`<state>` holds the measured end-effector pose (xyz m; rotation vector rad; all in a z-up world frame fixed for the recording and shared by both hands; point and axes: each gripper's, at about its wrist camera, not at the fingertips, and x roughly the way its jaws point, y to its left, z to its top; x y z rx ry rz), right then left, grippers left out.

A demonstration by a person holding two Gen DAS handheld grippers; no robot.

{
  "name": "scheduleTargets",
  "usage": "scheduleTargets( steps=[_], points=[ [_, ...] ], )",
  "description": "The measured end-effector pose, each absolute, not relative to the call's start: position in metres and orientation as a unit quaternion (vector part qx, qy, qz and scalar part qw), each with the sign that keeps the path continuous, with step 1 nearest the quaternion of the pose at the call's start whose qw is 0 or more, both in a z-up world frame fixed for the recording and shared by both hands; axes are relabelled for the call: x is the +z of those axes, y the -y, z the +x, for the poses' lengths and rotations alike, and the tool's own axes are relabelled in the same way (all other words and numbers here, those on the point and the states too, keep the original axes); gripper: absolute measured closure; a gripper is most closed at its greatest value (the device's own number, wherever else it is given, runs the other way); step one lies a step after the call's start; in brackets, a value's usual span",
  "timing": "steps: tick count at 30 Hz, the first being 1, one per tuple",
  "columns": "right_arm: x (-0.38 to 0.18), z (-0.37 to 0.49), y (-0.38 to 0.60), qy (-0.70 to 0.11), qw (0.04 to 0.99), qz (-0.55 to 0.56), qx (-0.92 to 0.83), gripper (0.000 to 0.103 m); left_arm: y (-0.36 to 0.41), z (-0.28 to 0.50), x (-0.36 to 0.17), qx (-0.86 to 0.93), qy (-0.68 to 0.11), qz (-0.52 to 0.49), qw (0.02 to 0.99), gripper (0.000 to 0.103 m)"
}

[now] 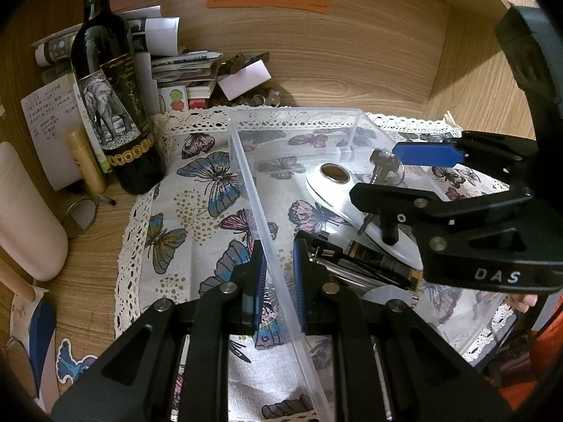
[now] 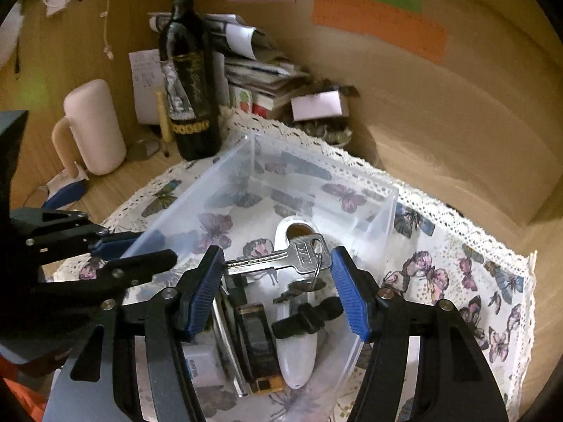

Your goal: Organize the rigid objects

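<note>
A clear plastic bin point(image 1: 299, 116) point(image 2: 383, 218) sits on a butterfly cloth. Inside lie a white oval piece with a hole point(image 1: 334, 190) point(image 2: 295, 362), a silver key point(image 2: 299, 255) point(image 1: 381, 165), a black T-shaped part point(image 2: 306, 320) point(image 1: 388, 228) and a dark harmonica-like bar point(image 2: 258, 348) point(image 1: 383, 263). My left gripper point(image 1: 278, 274) straddles the bin's left wall, fingers close on either side of it. My right gripper point(image 2: 278, 292) point(image 1: 397, 172) is open over the bin, the key between its blue pads, touching neither.
A dark wine bottle point(image 1: 112, 105) point(image 2: 190, 81) stands at the cloth's back left beside a cream mug point(image 2: 95, 130) point(image 1: 24, 218), a notepad point(image 1: 49, 119) and a paper stack point(image 1: 186, 66). Wooden walls close the back and right.
</note>
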<state>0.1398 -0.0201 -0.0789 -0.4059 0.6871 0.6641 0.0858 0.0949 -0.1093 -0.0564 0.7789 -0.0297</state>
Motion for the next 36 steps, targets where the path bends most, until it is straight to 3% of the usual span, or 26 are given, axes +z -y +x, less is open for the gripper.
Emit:
scheduleTargets(
  steps=[8,17,20,22,26,28,36],
  points=[
    [-0.068,0.138,0.035,-0.318,0.877,-0.177,0.314,0.043,-0.096,0.085,-0.107,-0.007,-0.379,-0.025,0.925,0.089],
    [-0.039,0.116,0.072,-0.272,0.904,-0.135,0.302,0.023,-0.091,0.071,-0.084,0.017,-0.352,-0.018,0.936,0.089],
    [-0.031,0.105,0.085,-0.258,0.91,-0.119,0.301,0.018,-0.086,0.06,-0.071,0.034,-0.327,-0.021,0.944,0.066],
    [-0.025,0.096,0.093,-0.248,0.914,-0.109,0.301,0.013,-0.083,0.052,-0.063,0.046,-0.305,-0.021,0.951,0.042],
    [-0.016,0.076,0.109,-0.219,0.926,-0.094,0.292,0.0,-0.073,0.028,-0.041,0.063,-0.251,-0.021,0.966,0.02],
    [-0.012,0.065,0.116,-0.199,0.933,-0.089,0.287,0.0,-0.068,0.018,-0.032,0.066,-0.228,-0.022,0.971,0.008],
    [-0.002,0.028,0.142,-0.148,0.95,-0.077,0.265,0.0,-0.037,-0.02,-0.007,0.059,-0.162,-0.007,0.985,0.0]
  ],
)
